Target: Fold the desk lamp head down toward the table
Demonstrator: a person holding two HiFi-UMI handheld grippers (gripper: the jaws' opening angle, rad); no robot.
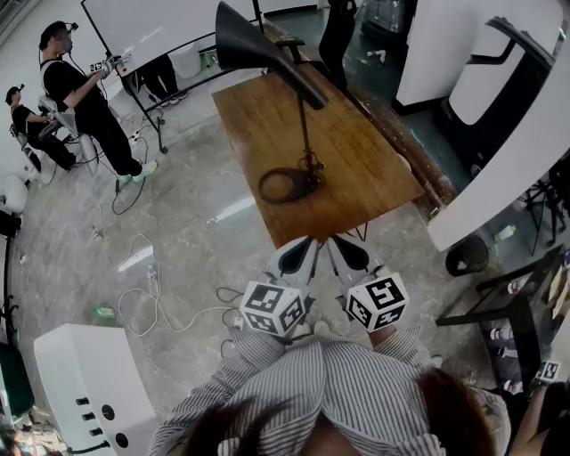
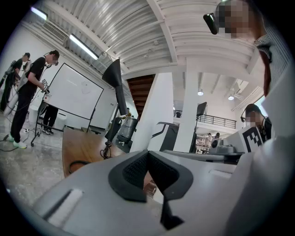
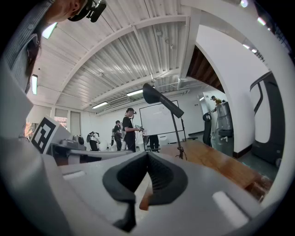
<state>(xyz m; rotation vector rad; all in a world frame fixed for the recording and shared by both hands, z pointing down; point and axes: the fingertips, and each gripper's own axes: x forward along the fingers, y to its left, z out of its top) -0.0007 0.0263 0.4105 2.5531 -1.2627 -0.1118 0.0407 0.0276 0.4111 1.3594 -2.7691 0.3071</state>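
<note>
A black desk lamp stands on the wooden table [image 1: 365, 160]. Its thin stem [image 1: 307, 134] rises from a ring-shaped base [image 1: 283, 185], and its long head [image 1: 258, 44] is raised high and angled up toward the far left. The lamp head [image 2: 112, 73] also shows in the left gripper view, and the lamp head [image 3: 159, 97] in the right gripper view. My left gripper [image 1: 305, 248] and right gripper [image 1: 342, 248] hover side by side just short of the table's near edge, well away from the lamp. The left gripper [image 2: 147, 154] and the right gripper [image 3: 147, 156] each have jaws closed together with nothing between them.
Two people [image 1: 85, 93] stand by a whiteboard [image 1: 151, 22] at the far left. Cables [image 1: 156, 298] trail over the floor, and a white box [image 1: 85, 383] sits at the lower left. A white wall panel [image 1: 508, 169] and dark furniture [image 1: 508, 312] flank the table's right side.
</note>
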